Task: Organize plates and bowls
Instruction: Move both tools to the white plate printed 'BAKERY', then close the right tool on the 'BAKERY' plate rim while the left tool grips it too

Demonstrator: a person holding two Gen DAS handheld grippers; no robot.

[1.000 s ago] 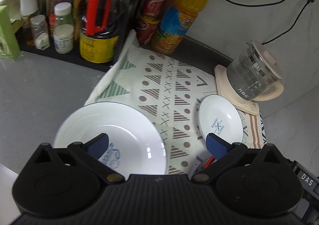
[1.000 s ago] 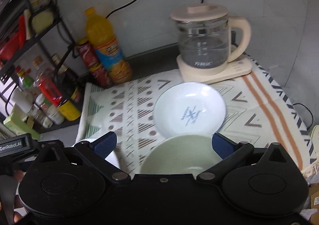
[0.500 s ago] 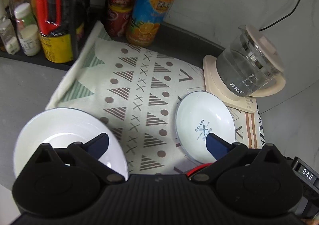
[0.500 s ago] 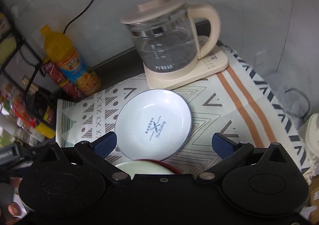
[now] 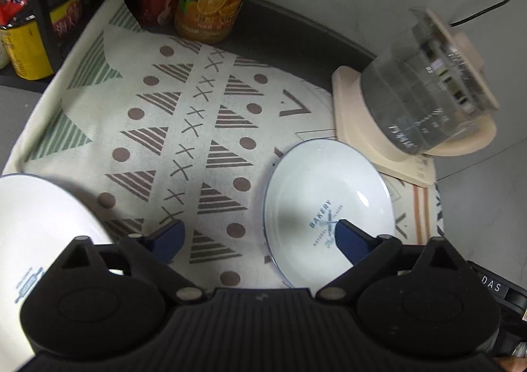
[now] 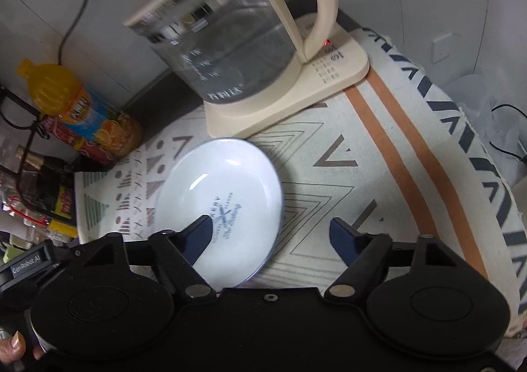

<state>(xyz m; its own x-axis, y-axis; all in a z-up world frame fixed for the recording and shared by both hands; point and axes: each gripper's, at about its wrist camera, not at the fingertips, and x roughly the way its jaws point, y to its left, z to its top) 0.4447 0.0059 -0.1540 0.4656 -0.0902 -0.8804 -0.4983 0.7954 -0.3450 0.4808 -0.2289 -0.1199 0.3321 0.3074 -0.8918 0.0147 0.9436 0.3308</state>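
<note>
Small white plate [image 5: 329,194], blue "BAKERY" print: flat on the patterned cloth [image 5: 184,128], just beside the kettle base [image 5: 359,115]. Left gripper [image 5: 260,238]: jaws wide, lately narrowing slightly, straddling the plate's left rim, gripping nothing. Right gripper [image 6: 270,233]: jaws part-open, lately closing, straddling the right rim, no pad contact visible; larger white plate [image 5: 36,227] lies left.

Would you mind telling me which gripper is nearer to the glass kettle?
Right. The right gripper straddles the small plate's kettle-side rim; the left gripper straddles its far rim, further from the kettle.
</note>
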